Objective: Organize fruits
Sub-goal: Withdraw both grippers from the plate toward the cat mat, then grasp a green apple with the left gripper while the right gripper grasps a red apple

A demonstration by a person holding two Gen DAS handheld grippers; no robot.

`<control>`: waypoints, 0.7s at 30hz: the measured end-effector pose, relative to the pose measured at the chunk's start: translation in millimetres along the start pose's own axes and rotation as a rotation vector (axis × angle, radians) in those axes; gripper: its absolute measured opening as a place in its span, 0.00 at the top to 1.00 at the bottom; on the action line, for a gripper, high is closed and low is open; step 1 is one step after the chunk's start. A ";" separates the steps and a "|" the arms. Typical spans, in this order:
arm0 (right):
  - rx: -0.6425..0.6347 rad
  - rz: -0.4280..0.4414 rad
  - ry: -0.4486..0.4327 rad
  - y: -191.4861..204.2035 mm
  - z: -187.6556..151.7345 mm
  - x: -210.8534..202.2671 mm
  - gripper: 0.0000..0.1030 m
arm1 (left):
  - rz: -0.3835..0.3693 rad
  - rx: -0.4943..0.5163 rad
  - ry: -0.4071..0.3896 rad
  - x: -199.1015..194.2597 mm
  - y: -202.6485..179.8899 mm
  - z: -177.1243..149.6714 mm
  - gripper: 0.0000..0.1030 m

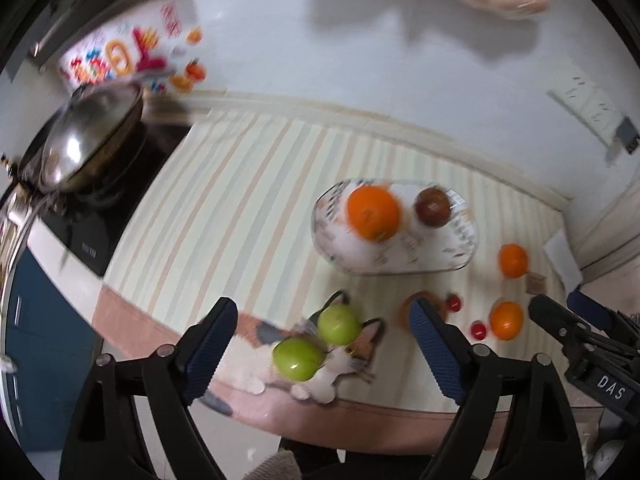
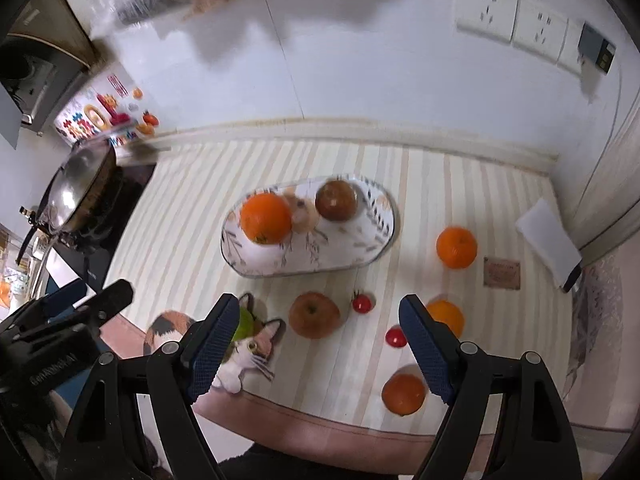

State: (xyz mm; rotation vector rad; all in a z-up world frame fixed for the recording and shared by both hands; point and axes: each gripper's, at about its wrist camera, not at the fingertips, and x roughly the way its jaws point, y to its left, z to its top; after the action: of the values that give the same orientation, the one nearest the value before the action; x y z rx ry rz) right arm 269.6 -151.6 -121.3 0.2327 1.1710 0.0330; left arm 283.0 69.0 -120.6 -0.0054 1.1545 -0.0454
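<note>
**Loose fruit, both grippers spread and empty**

Here, my left gripper (image 1: 324, 344) hangs with jaws wide apart above two green fruits (image 1: 316, 340) near the mat's front edge; my right gripper (image 2: 316, 344) is equally spread, holding nothing. Nearby lie an apple (image 2: 315, 315), small tomatoes (image 2: 361, 303) and oranges (image 2: 456, 247). I judge them round, smooth and prone to rolling, so I'd grip across the widest part; the tomatoes look fragile. Farther off, the plate (image 2: 372, 248) holds an orange and a dark fruit. Motion blur smears the left view, and fingers hide one orange.

White wall (image 2: 360, 60) with sockets (image 2: 512, 16); striped mat (image 2: 192, 216) on counter; wok (image 1: 88, 140) on black stove (image 1: 100, 232).
</note>
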 end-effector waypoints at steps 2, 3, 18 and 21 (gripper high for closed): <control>0.010 0.000 0.052 -3.6 -3.3 23.5 0.18 | 0.012 -0.027 0.037 18.2 10.1 -3.9 0.15; 0.020 0.017 0.076 -6.3 -5.2 36.8 0.18 | 0.010 -0.041 0.069 30.2 15.0 -6.4 0.15; 0.079 0.060 0.352 -19.1 -18.0 192.0 0.18 | 0.037 -0.015 0.419 171.3 14.0 -56.0 0.15; 0.083 0.066 0.387 -16.2 -17.1 207.8 0.18 | 0.036 -0.014 0.419 180.7 10.2 -59.4 0.18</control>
State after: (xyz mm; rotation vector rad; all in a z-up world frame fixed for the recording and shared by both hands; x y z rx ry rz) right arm 333.8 -134.2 -319.5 0.3489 1.5513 0.0899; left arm 302.0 73.3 -310.1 0.0133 1.5737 -0.0059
